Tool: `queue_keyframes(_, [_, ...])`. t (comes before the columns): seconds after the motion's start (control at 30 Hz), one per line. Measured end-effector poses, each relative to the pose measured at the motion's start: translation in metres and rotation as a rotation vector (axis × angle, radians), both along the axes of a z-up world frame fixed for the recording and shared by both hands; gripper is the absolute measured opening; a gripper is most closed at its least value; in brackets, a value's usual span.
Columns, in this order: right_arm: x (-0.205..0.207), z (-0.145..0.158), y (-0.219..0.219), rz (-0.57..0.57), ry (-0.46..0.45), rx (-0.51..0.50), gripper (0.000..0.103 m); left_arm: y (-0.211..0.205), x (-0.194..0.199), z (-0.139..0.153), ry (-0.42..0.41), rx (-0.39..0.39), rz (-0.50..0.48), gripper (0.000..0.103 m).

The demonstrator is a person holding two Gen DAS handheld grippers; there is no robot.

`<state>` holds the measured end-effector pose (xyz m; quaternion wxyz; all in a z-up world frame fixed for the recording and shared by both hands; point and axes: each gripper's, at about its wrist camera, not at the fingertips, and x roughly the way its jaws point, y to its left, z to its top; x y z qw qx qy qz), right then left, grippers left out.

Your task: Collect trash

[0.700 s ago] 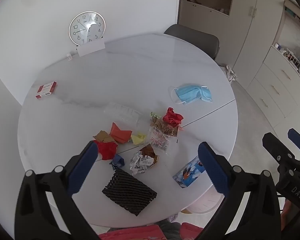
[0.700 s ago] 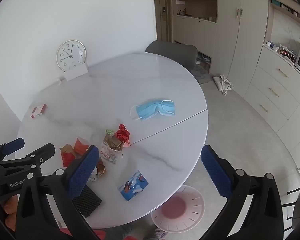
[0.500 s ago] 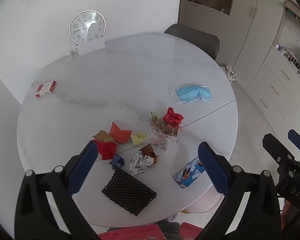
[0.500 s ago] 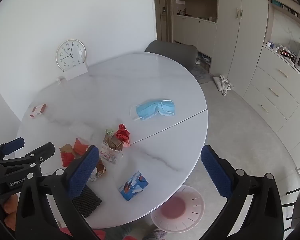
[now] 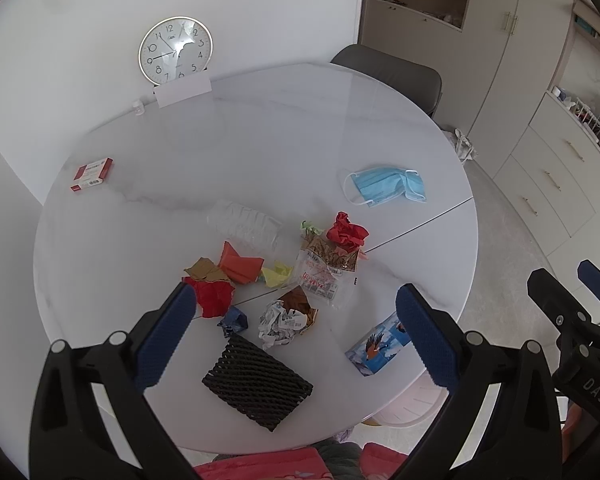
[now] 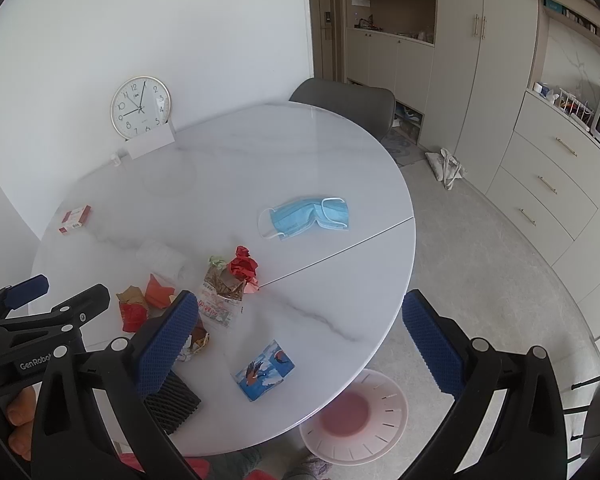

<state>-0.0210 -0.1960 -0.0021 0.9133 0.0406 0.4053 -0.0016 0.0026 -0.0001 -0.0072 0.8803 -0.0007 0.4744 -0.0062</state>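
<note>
Both grippers (image 5: 296, 322) (image 6: 300, 330) stay wide open above unmoved trash (image 5: 284, 322).

A: Both views are bright and evenly lit, soft daylight with no hard shadows on the table (image 5: 260, 152).

B: There's glare, though. The clock (image 5: 175, 50) face carries a white reflection in the left view, and the tabletop has a pale sheen near its far edge.

A: The fisheye bends everything; the cabinets (image 6: 452, 60) curve toward the rim, and black vignette fills the corners.

B: Focus holds in the middle. The wall (image 5: 60, 40) at upper left looks hazy, with a faint smudge ring.
</note>
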Motion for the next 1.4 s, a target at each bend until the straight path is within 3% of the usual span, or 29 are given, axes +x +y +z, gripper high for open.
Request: queue_keyframes(1.4, [0.0008, -0.0058, -0.0016, 0.004, 0.016, -0.006, 0.101, -0.0021, 0.0079, -0.0066, 0.033, 0.011, 0.004, 0.096])
